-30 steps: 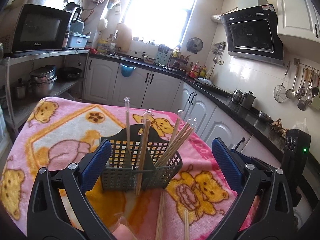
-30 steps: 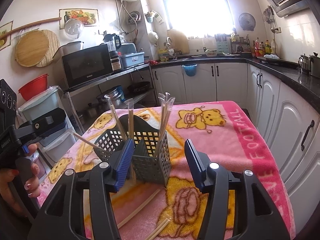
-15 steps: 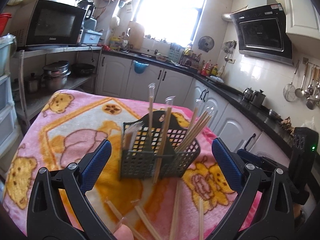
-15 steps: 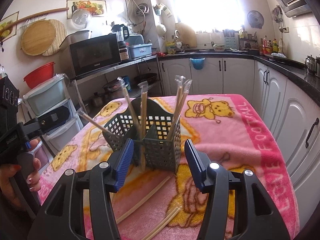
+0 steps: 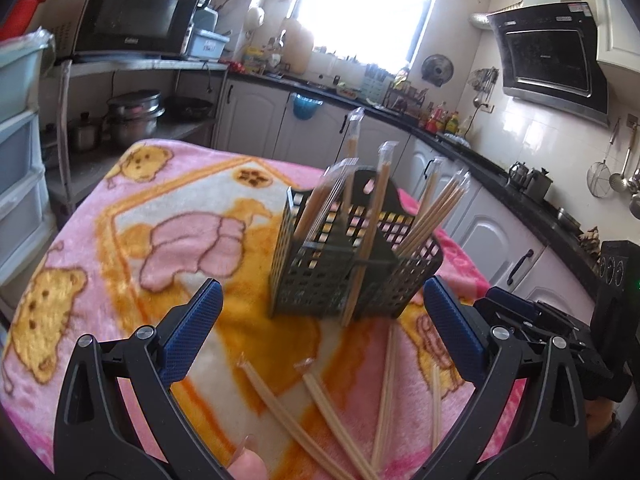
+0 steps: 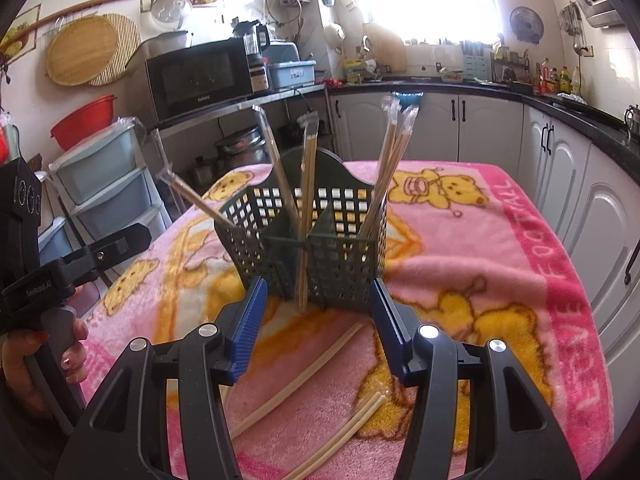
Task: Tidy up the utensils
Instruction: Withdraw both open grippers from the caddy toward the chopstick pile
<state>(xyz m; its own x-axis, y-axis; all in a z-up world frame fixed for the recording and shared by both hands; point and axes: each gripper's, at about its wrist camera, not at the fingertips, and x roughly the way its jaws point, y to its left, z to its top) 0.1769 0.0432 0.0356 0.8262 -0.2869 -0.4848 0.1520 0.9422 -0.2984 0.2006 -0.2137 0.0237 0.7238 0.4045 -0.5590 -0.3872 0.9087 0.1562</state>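
Both claws have dipped toward the loose wrapped chopsticks [image 5: 320,408]; left claw [image 5: 320,334] and right claw [image 6: 316,330] gape empty; light, slippery sticks, best pinched mid-length.

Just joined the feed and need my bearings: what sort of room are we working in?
A home kitchen, most likely: a range hood on the tiled wall, a microwave on a shelf, and ladles hanging over a dark countertop with white cabinets.
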